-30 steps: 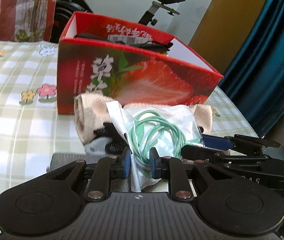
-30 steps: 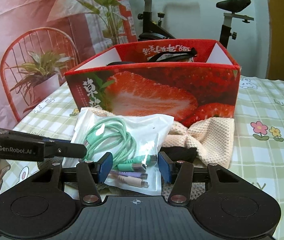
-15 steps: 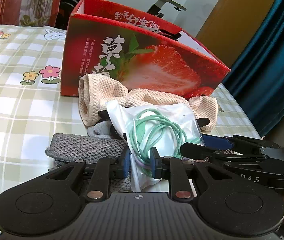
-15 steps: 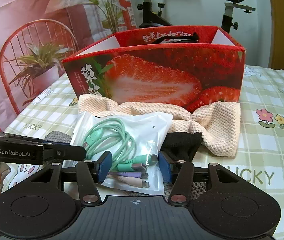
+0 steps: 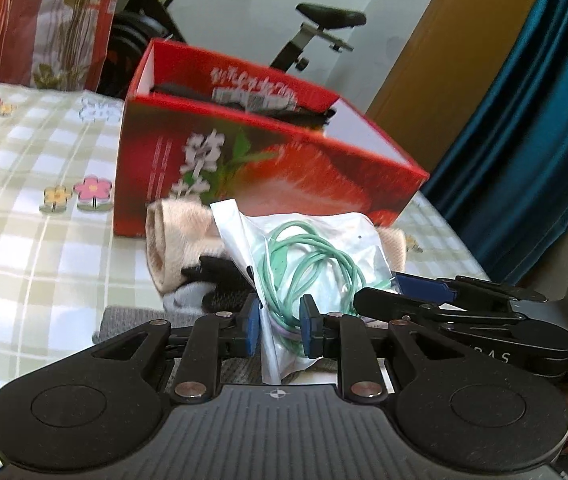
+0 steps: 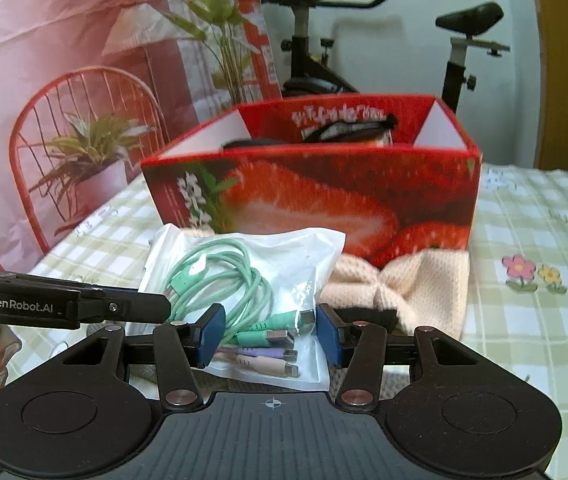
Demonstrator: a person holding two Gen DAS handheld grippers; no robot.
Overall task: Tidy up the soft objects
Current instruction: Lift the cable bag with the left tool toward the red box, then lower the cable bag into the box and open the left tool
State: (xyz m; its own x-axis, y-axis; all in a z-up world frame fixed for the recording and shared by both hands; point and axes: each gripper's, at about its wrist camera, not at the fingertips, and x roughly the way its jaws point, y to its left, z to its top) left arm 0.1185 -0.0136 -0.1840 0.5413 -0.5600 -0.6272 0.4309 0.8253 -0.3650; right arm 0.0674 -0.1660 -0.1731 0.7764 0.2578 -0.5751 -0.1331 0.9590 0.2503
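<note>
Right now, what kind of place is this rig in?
Probably a room in someone's home: an exercise bike by the wall, teal curtains, and a checked floral cloth covering the work surface.

The printed lettering on the strawberry box (image 5: 267, 168) is smeared by motion blur in the left wrist view and unreadable. Dark items inside the box (image 6: 348, 128) show only above its rim. The beige knit cloth (image 6: 404, 284) lies partly hidden behind the cable bag (image 6: 251, 276).
</note>
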